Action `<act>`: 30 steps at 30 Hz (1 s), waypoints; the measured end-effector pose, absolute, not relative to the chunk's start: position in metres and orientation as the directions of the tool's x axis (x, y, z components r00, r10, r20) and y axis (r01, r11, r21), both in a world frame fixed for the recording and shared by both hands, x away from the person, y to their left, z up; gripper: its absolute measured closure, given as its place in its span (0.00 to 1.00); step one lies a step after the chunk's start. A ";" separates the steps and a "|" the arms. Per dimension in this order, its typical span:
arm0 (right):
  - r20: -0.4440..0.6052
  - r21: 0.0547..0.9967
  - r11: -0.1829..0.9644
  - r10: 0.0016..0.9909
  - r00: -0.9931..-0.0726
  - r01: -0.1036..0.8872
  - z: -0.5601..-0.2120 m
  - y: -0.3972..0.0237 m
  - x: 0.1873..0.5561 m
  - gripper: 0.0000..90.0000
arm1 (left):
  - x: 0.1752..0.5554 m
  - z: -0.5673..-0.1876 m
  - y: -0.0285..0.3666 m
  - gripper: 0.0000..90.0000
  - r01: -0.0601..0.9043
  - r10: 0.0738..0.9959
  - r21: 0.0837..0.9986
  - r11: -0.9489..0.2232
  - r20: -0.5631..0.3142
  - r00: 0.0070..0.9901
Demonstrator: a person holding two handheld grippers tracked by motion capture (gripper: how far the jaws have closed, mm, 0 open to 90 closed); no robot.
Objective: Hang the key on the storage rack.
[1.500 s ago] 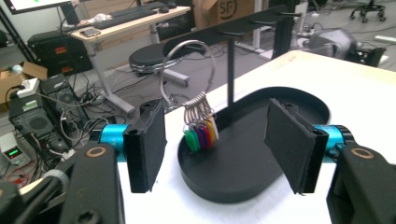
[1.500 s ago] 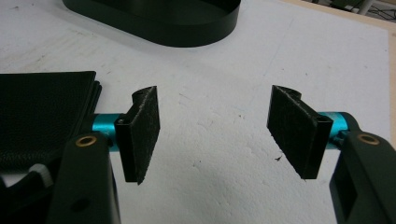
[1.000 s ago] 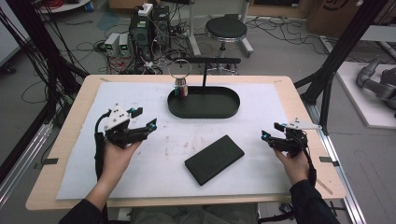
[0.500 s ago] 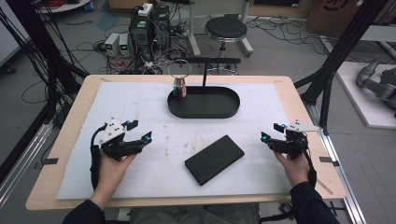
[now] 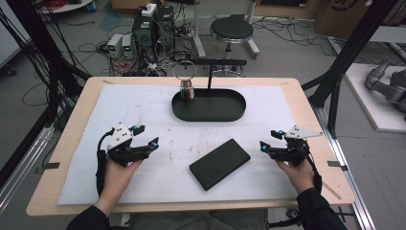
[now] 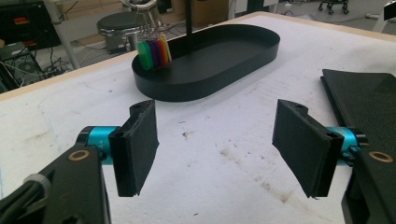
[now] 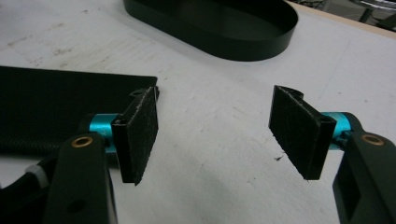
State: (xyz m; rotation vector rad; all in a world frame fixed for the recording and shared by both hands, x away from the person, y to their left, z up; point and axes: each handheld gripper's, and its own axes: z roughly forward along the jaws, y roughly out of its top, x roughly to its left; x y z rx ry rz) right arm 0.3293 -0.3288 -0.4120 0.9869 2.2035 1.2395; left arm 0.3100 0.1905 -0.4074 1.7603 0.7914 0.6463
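Since the earlier frames the left gripper [image 5: 143, 141] has drawn back toward the person and now sits at about 8 o'clock on the white mat [image 5: 143, 105], while the right gripper [image 5: 268, 143] has kept its place near 4 o'clock. The left gripper's jaws stand spread wide with nothing between them. Between the two hands, at about 6 o'clock, the flat black case [image 5: 219, 164] lies askew on the mat, apart from both grippers. Beyond it at 12 o'clock stands the oval black tray [image 5: 230, 112], with a ring of coloured tags [image 6: 154, 53] hanging at its left end. The right gripper's jaws are likewise spread and empty. The case looks thin and low, so jaws coming in flat may slide over it or push it along the mat; a one-sided grab could swing it round.
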 end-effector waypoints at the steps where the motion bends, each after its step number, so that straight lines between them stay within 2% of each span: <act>1: -0.007 0.857 0.350 0.742 -0.670 0.378 -0.413 -0.328 0.330 0.38 | 0.310 -0.408 0.189 0.34 0.203 0.769 0.952 -0.227 0.047 0.638; 6: 0.015 0.841 0.387 0.682 -0.731 0.378 -0.416 -0.323 0.330 0.40 | 0.313 -0.411 0.184 0.34 0.213 0.754 0.948 -0.235 0.040 0.655; 10: 0.025 0.804 0.476 0.572 -0.820 0.356 -0.425 -0.317 0.330 0.45 | 0.314 -0.412 0.181 0.34 0.213 0.748 0.946 -0.243 0.043 0.662; 13: 0.050 0.771 0.522 0.523 -0.851 0.366 -0.432 -0.311 0.331 0.47 | 0.314 -0.413 0.180 0.35 0.215 0.742 0.945 -0.245 0.039 0.669; 23: 0.115 0.682 0.586 0.505 -0.856 0.438 -0.446 -0.302 0.340 0.53 | 0.313 -0.414 0.173 0.34 0.213 0.721 0.945 -0.249 0.034 0.692; 30: 0.084 0.682 0.614 0.474 -0.876 0.398 -0.446 -0.296 0.339 0.64 | 0.310 -0.415 0.161 0.34 0.211 0.688 0.945 -0.251 0.021 0.725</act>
